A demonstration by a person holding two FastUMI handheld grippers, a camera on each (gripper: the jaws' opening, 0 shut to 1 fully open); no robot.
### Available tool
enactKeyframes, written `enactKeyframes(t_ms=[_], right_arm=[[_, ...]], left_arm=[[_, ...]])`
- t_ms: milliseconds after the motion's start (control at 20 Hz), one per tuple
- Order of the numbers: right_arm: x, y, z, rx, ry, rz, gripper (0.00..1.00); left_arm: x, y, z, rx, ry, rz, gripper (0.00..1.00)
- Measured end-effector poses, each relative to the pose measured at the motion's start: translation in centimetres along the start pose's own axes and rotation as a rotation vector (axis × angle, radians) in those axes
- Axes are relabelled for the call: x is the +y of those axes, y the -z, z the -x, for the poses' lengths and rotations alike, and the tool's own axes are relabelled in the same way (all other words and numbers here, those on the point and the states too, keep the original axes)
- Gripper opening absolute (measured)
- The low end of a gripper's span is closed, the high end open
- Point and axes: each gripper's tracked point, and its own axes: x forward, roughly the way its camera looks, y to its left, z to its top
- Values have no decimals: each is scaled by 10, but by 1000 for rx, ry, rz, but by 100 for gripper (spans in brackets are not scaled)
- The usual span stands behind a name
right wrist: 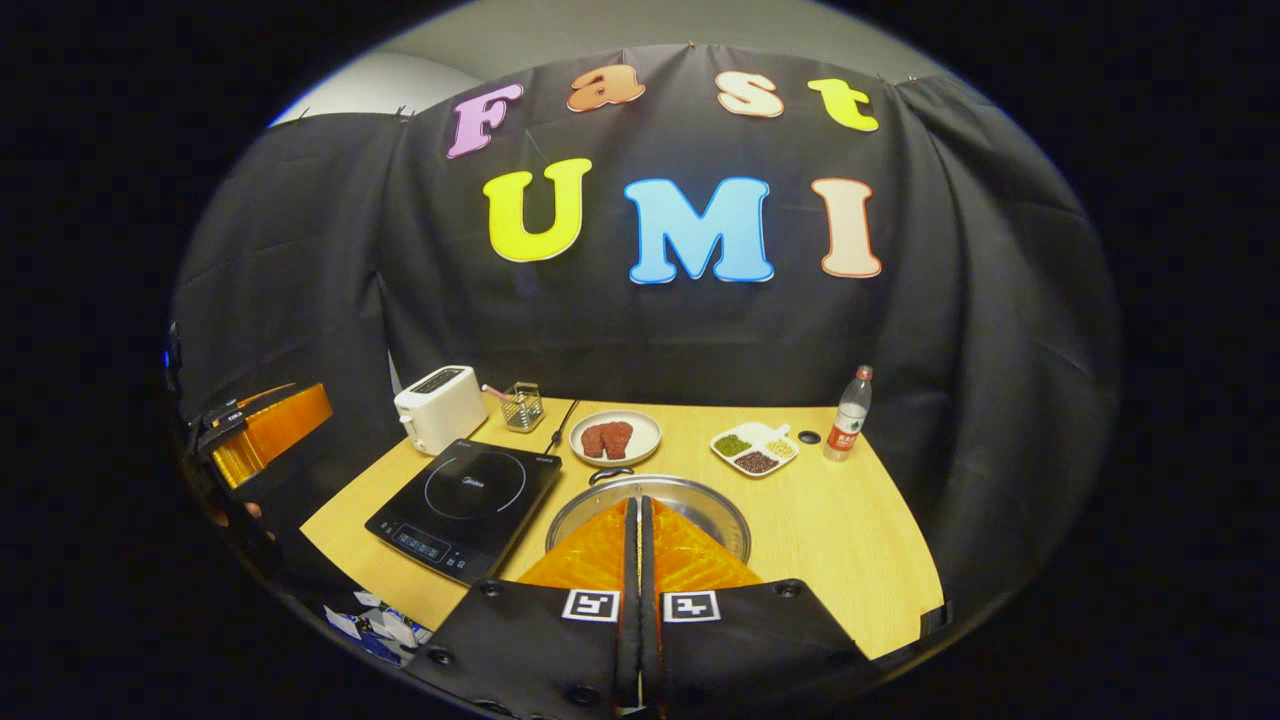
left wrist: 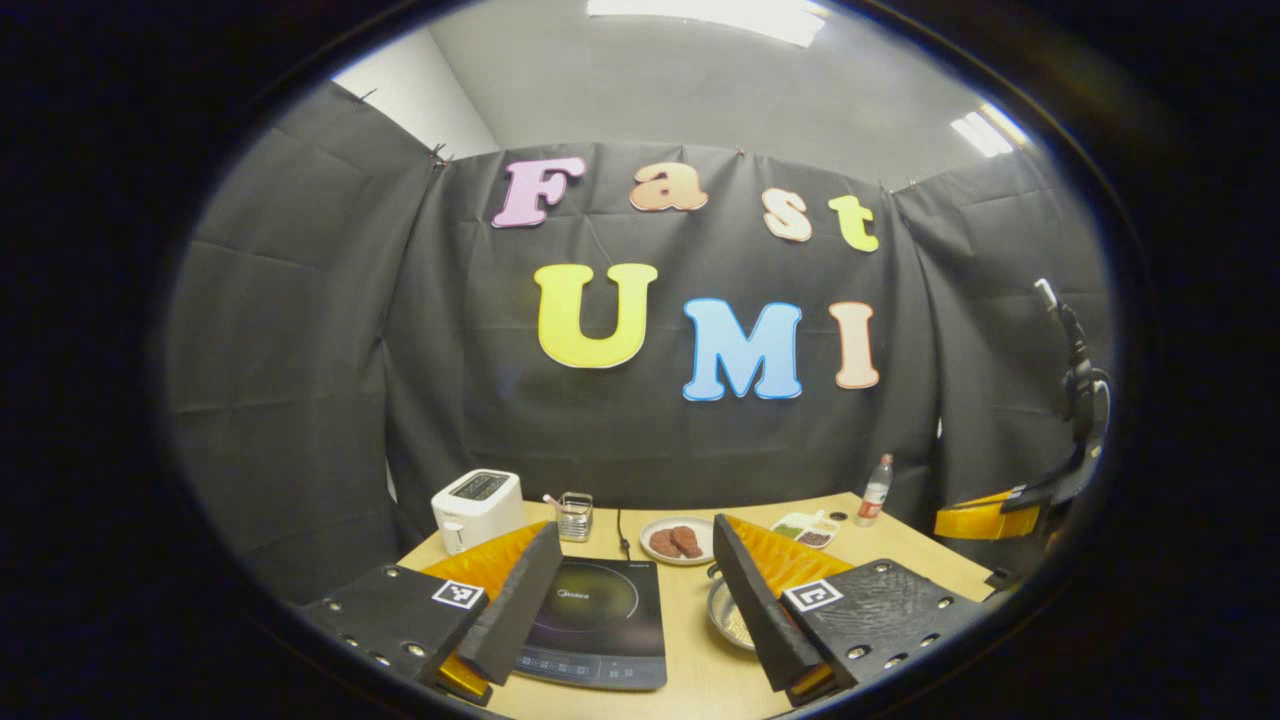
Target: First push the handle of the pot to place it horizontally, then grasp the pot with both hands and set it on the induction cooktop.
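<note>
A shallow steel pot (right wrist: 712,508) sits on the wooden table (right wrist: 840,540), just right of the black induction cooktop (right wrist: 465,505). A small loop handle (right wrist: 610,474) shows at the pot's far rim. My right gripper (right wrist: 640,502) is shut with nothing between its fingers, and its tips hang over the pot's near side. In the left gripper view, my left gripper (left wrist: 636,530) stands open above the table, with the cooktop (left wrist: 600,620) between its fingers. Its right finger hides part of the pot (left wrist: 728,618).
At the back of the table stand a white toaster (right wrist: 440,407), a wire basket (right wrist: 523,405), a plate of meat (right wrist: 614,437), a divided dish (right wrist: 755,447) and a bottle (right wrist: 848,415). The left gripper (right wrist: 262,428) hovers off the table's left edge.
</note>
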Motion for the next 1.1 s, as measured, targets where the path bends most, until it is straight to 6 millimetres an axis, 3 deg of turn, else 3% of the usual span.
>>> enactKeyframes(t_ms=[100,350,650,700,750,950,1100], right_arm=[[-6,12,-4,51,16,-3,2],[3,41,-13,187,-9,-40,2],[7,72,-25,326,-57,-20,2],[7,79,-28,349,-63,-24,2],[8,87,-31,378,-77,-35,2],[9,121,-44,486,-117,-65,2],[10,145,-48,556,-153,-16,2]], left_arm=[[4,3,4,6,-7,2,89],[13,14,7,42,-21,16,89],[12,24,-11,74,-27,32,93],[12,25,-11,79,-31,27,89],[13,29,-11,88,-38,22,93],[17,43,-9,145,-72,23,89],[22,49,-9,176,-115,55,93]])
